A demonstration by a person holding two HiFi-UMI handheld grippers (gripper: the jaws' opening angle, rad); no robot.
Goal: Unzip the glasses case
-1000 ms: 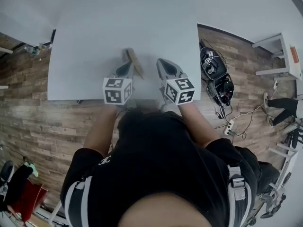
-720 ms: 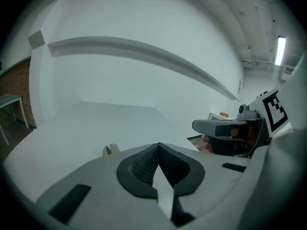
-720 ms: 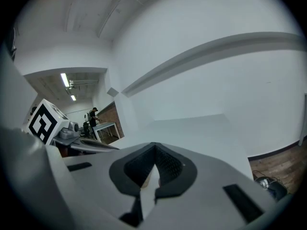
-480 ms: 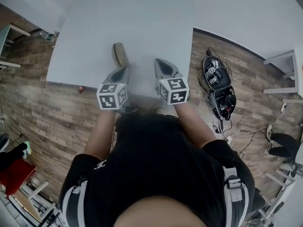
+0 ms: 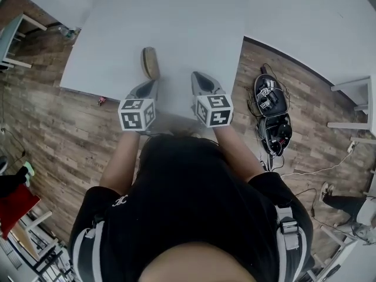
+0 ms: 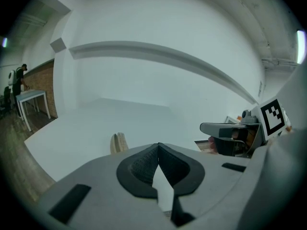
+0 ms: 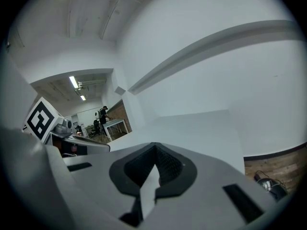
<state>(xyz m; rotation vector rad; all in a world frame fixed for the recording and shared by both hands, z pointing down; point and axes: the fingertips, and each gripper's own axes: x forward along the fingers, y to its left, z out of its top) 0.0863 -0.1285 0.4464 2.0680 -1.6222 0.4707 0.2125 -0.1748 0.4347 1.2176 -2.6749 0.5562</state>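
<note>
A tan glasses case (image 5: 151, 63) lies on the white table (image 5: 176, 22), toward its near left part. In the left gripper view the glasses case (image 6: 119, 143) shows just past the jaws, left of centre. My left gripper (image 5: 151, 87) hovers over the table's near edge, just short of the case, shut with nothing in it. The right gripper (image 5: 200, 81) is level with it and further right, also shut and empty. In their own views the left gripper (image 6: 158, 147) and the right gripper (image 7: 153, 148) show jaws met at the tips.
Wooden floor surrounds the table. An open black equipment case (image 5: 271, 110) with cables lies on the floor to the right. A small white table (image 6: 33, 102) with a person beside it stands far left in the left gripper view.
The view has shifted, and both grippers now sit a little nearer the table's front edge. The case lies further left of the left gripper's tip than before. Both stay shut.
</note>
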